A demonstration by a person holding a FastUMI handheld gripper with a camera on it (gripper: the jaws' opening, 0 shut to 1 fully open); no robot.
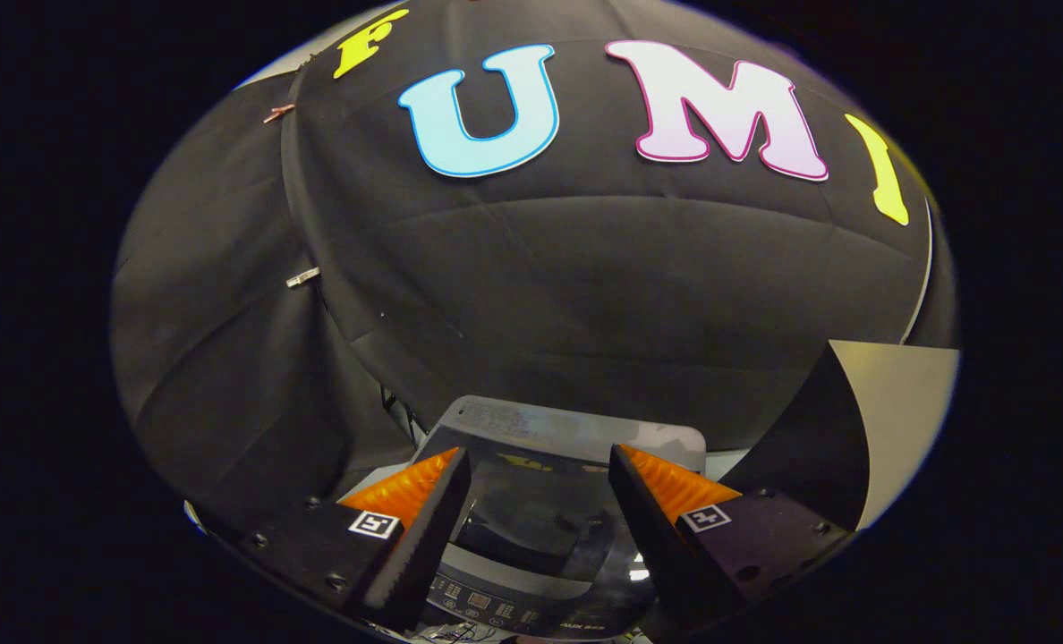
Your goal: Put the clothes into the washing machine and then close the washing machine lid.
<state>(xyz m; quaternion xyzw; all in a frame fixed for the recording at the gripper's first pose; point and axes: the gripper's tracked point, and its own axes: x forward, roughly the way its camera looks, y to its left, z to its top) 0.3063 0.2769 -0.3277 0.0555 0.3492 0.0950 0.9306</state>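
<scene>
The washing machine [545, 429] stands just ahead of and below my fingers, against the black cloth wall. Its dark glossy lid [536, 510] lies down flat over the tub, with a grey frame around it. The control panel [496, 613] with its buttons runs along the near side, between the fingers. My gripper [539, 461] hovers above the lid, open, with nothing between its fingers. No clothes lie on the lid or between the fingers.
Black cloth walls close in behind and to the left of the machine. A pale panel [903, 402] stands to the right, beyond a hanging cloth edge. A thin cable [399, 407] runs down behind the machine's left corner.
</scene>
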